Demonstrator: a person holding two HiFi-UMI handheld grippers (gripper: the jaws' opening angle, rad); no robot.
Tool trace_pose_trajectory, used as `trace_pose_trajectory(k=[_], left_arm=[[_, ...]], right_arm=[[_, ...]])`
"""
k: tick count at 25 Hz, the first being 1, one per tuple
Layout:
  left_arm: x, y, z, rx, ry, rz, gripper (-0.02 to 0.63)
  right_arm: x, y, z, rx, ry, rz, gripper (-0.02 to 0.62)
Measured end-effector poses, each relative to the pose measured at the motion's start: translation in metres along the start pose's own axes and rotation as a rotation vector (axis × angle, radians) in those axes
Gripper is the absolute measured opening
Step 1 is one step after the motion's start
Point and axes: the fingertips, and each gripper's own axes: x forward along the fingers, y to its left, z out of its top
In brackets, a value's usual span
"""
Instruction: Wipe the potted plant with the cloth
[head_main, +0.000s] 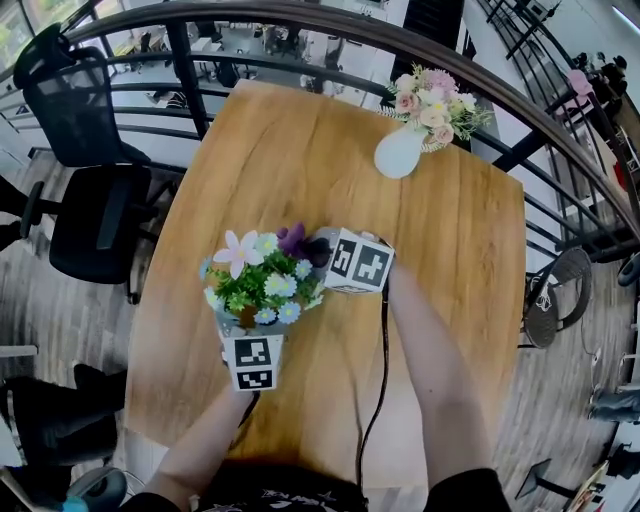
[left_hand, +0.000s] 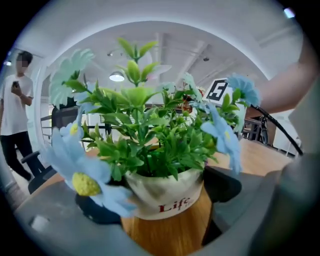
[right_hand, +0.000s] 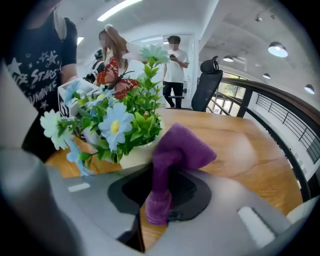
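- Potted plant (head_main: 258, 285) stands on the wooden table (head_main: 440, 260), a little toward 7 o'clock from the table's middle in the head view. It has green leaves with blue, white and pink flowers, in a white pot with red print.
- Left gripper (left_hand: 161, 197) comes to the plant from 6 o'clock. Its fingers (left_hand: 222, 185) are spread wide, one on each side of the pot. The pot stands between them on the table, and I see no pad pressing on it.
- Right gripper (right_hand: 162, 195) is at 3 o'clock of the plant in the head view. Its fingers (right_hand: 195, 190) are closed on a purple cloth (right_hand: 182, 147).
- The free end of the cloth stands up out of the grip and leans toward 10 o'clock, against the leaves at the pot's rim, as far as the right gripper view shows.
- A white vase (head_main: 400, 152) with pink flowers stands at 1 o'clock on the table, well apart from the plant.
- Black office chairs (head_main: 85, 110) stand beyond the table at 10 o'clock, and a dark curved railing (head_main: 330, 20) runs behind it at 12 o'clock.
- A person in a white shirt (right_hand: 174, 65) stands far behind the plant in the right gripper view.
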Motion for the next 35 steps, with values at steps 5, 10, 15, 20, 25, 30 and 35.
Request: trace_pose_trajectory(k=[5, 10, 15, 20, 25, 30, 35], left_arm=[[0.0, 0.001, 0.0, 0.005, -0.01, -0.004, 0.525], [0.0, 0.002, -0.001, 0.002, -0.014, -0.005, 0.525], [0.0, 0.001, -0.002, -0.002, -0.01, -0.006, 0.525], [-0.002, 0.001, -0.002, 0.008, -0.002, -0.027, 0.525], [-0.003, -0.001, -0.004, 0.035, -0.012, -0.068, 0.525], [-0.003, -0.006, -0.004, 0.088, -0.016, -0.174, 0.523], [-0.011, -0.021, -0.008, 0.197, -0.033, -0.368, 0.522]], right_arm=[[-0.003, 0.006, -0.002, 0.057, -0.047, -0.02, 0.078], [-0.005, 0.028, -0.013, 0.145, -0.093, -0.016, 0.078], [-0.005, 0.051, -0.017, 0.195, -0.123, -0.009, 0.078], [-0.004, 0.071, -0.017, 0.192, -0.105, 0.024, 0.078], [-0.005, 0.088, -0.018, 0.202, -0.1, 0.028, 0.08], [-0.018, 0.1, -0.029, 0.256, -0.103, -0.003, 0.08], [-0.046, 0.093, -0.05, 0.323, -0.096, -0.076, 0.081]])
